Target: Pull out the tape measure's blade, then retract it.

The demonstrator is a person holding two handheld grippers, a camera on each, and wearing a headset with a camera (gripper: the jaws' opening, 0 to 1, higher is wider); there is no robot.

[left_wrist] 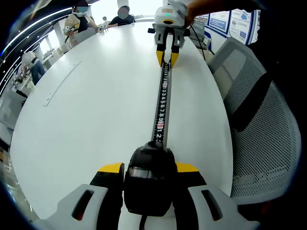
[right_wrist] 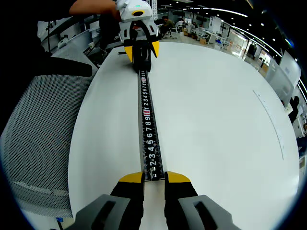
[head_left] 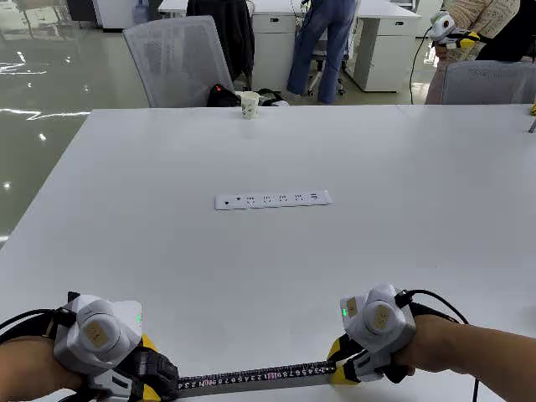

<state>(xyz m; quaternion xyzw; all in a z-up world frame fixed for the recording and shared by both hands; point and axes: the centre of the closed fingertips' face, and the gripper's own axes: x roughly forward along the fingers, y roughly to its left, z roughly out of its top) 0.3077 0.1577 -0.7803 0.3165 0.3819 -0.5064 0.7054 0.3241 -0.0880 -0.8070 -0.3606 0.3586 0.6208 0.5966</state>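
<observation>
The black tape measure case [left_wrist: 148,177] sits clamped between the yellow-tipped jaws of my left gripper [left_wrist: 148,168], low on the near table edge [head_left: 155,373]. Its dark blade [head_left: 255,377] with white numbers runs flat along the table to my right gripper [head_left: 345,368]. In the right gripper view the blade's end [right_wrist: 152,175] is pinched by my right gripper [right_wrist: 153,178]; the blade [right_wrist: 146,120] stretches away to the case [right_wrist: 140,51] in the left gripper. The left gripper view shows the blade [left_wrist: 162,103] reaching the right gripper [left_wrist: 168,56].
A white power strip [head_left: 272,199] lies mid-table, and a paper cup [head_left: 249,105] stands at the far edge. Grey mesh chairs [head_left: 180,59] and people stand beyond the table. A mesh chair [left_wrist: 259,134] sits beside the near edge.
</observation>
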